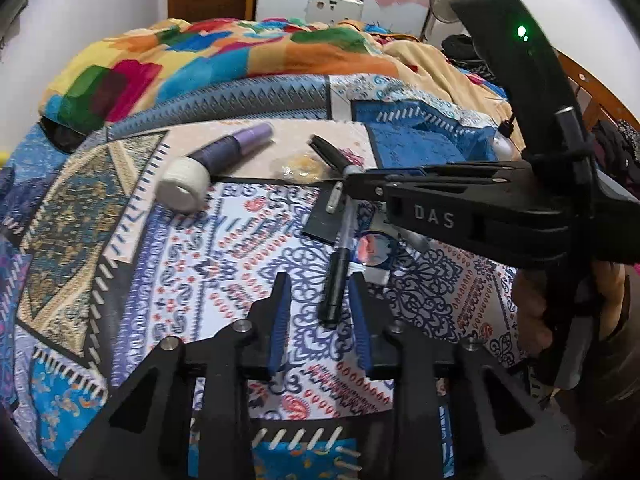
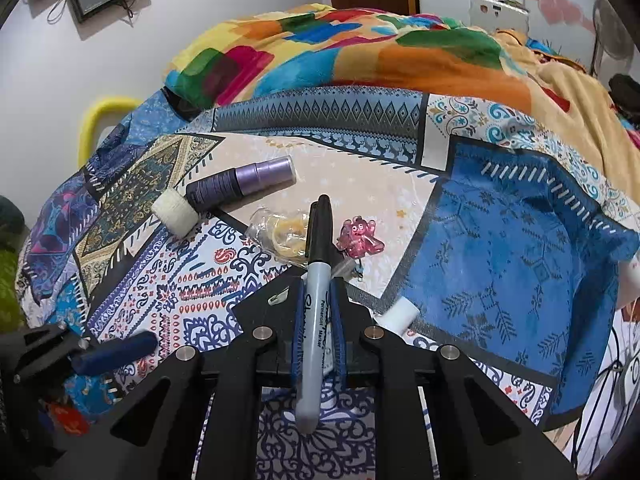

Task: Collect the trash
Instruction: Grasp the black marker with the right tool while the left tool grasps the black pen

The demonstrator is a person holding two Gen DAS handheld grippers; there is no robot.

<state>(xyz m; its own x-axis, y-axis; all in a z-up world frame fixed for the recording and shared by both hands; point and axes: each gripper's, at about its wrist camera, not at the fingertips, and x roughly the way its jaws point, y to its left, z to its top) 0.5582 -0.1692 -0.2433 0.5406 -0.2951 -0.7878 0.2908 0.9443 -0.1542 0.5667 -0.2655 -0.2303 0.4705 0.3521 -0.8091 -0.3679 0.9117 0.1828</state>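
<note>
My right gripper is shut on a grey-and-black permanent marker and holds it just above the patterned bedspread; from the left wrist view the right gripper reaches in from the right with the marker in its tip. My left gripper is open and empty above the bedspread, with a black pen lying between its fingertips. A crumpled clear wrapper and a pink charm lie just beyond the marker. A purple bottle with a white cap lies to the left.
A bright multicoloured blanket is heaped at the back of the bed. A small black card and a round shiny item lie under the right gripper. A white cylinder lies on the blue patch. A wooden bed rail runs along the right.
</note>
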